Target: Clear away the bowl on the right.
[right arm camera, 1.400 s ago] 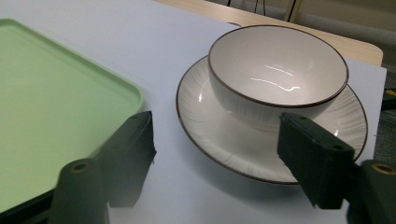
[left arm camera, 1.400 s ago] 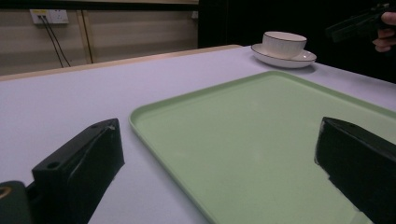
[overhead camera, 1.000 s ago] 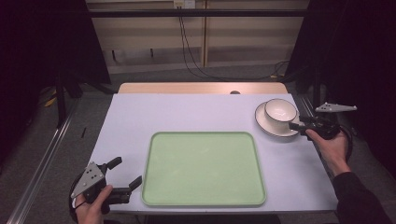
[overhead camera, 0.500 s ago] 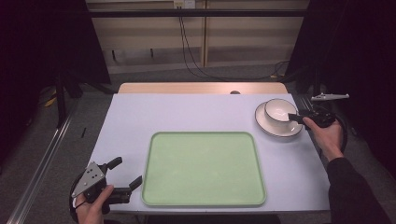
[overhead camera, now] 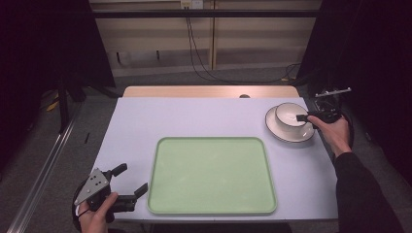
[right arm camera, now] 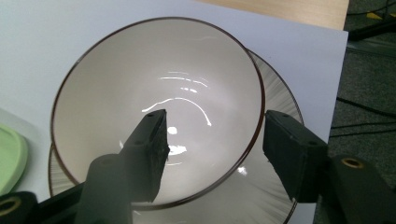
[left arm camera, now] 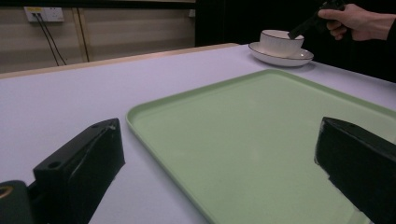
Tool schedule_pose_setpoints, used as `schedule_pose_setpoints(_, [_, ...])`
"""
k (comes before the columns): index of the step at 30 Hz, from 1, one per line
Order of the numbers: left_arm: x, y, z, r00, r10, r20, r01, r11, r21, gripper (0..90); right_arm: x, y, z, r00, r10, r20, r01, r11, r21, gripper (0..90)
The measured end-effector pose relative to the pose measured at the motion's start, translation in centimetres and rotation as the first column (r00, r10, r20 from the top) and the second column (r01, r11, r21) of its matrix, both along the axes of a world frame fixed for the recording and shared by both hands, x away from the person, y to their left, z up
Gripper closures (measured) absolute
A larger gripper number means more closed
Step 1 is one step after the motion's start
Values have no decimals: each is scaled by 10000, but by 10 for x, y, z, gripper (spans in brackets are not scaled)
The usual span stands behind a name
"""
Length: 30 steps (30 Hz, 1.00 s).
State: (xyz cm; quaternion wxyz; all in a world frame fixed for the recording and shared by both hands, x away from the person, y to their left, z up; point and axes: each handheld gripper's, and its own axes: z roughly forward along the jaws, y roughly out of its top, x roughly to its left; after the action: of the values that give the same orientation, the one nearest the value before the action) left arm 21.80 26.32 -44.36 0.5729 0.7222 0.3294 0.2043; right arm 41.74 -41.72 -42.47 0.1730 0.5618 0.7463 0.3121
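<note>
Bowl (overhead camera: 291, 114), white with a thin dark rim, sits on a matching saucer (overhead camera: 286, 135) at the far right corner of the pale worktop (overhead camera: 194, 119). Since a second ago the right tongs (overhead camera: 302, 118) have travelled in over the bowl from its right side. Their jaws have just been closing a little and now straddle the bowl's rim, one jaw inside and one outside, about half open, not yet pressing on it. A grip on the bowl looks imminent. An empty green tray (overhead camera: 211, 174) lies in the middle. The left tongs (overhead camera: 130, 179) rest wide open at the near left corner, holding nothing.
</note>
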Motion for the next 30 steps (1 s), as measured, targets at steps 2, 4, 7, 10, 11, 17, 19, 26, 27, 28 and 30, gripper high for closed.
schedule_pose_setpoints(2, [0,0,0,10000,-8,-1,8,10000,12,13,3,1,-3,9997,-73,-238,69,9998,-163,409])
schedule_pose_setpoints(4, [0,0,0,10000,-11,-10,11,10000,4,13,5,0,-8,9993,-148,-352,146,9999,-53,412])
schedule_pose_setpoints(7, [0,0,0,10000,-32,-9,32,10000,24,14,6,-1,-11,9990,-228,-383,222,9996,-156,437])
schedule_pose_setpoints(10, [1,-1,0,10000,-34,28,34,10000,11,13,12,0,-14,9972,-368,-647,359,9993,-141,481])
schedule_pose_setpoints(11, [1,-1,0,10000,-34,28,34,10000,11,13,13,0,-14,9973,-355,-648,345,9993,-156,492])
schedule_pose_setpoints(17, [0,0,0,10000,-36,10,36,10000,12,14,19,4,-14,9956,-408,-843,398,9991,-139,564])
schedule_pose_setpoints(19, [0,0,0,10000,-45,15,45,10000,16,14,19,3,-14,9945,-561,-881,558,9984,-66,639])
schedule_pose_setpoints(26, [0,0,0,9999,-90,81,89,10000,22,13,21,2,-19,9915,-746,-1068,735,9972,-142,738])
schedule_pose_setpoints(27, [0,-1,0,9999,-109,92,109,9999,12,13,22,3,-18,9899,-780,-1181,765,9969,-171,783])
schedule_pose_setpoints(28, [0,-1,0,9998,-177,84,177,9998,-39,13,22,3,-18,9899,-780,-1181,765,9969,-171,783])
schedule_pose_setpoints(30, [0,0,0,9999,-152,83,151,9999,45,13,24,3,-19,9906,-684,-1185,683,9977,-55,804])
